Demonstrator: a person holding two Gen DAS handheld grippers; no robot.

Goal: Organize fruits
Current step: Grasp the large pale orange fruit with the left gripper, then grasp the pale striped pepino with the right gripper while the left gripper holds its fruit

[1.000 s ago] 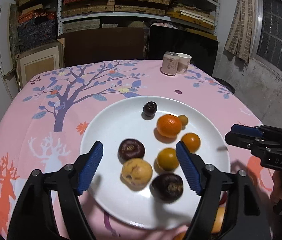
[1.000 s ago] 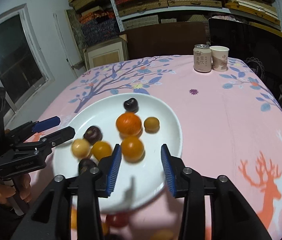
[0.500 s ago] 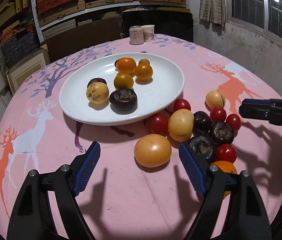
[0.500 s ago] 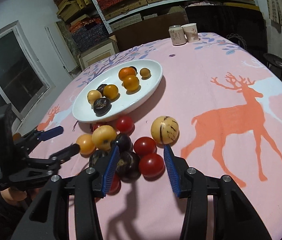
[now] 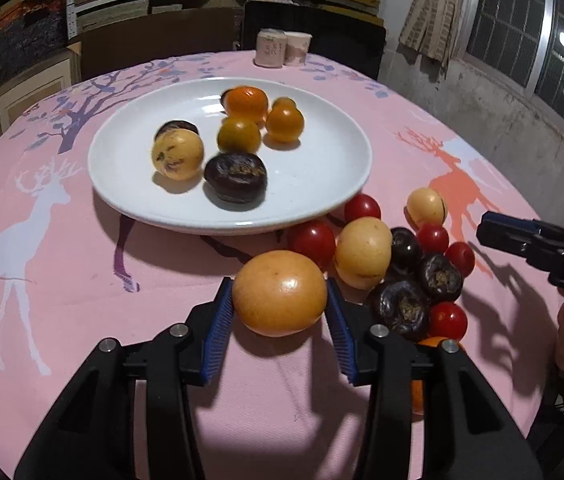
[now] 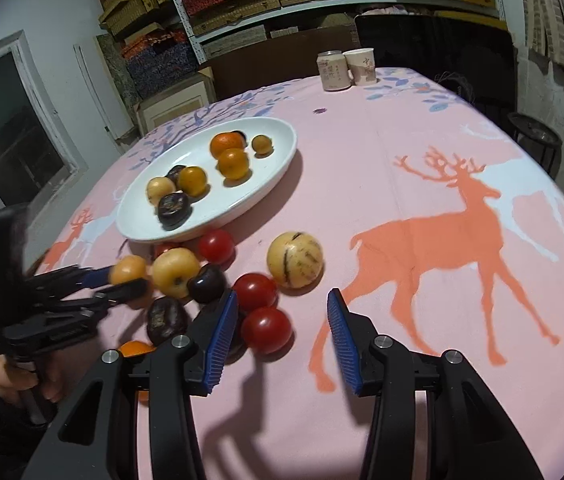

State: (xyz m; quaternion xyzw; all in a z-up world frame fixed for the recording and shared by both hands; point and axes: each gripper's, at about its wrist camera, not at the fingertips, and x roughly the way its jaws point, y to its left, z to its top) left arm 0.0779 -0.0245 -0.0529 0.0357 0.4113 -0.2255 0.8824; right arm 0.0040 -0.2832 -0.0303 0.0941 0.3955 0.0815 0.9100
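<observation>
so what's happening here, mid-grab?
Yes. A person is sorting fruit with two handheld grippers. The left gripper is closed around a large orange-yellow fruit on the pink tablecloth, just short of the white plate, which already holds several fruits. The right gripper is open and empty, hovering beside the loose pile, next to a red tomato. More fruit waits off the plate.

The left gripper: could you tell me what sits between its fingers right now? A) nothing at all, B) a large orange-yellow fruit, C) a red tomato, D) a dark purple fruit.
B: in the left wrist view the left gripper has its blue pads pressed against both sides of the large orange-yellow fruit on the tablecloth, just in front of the white plate.
</observation>
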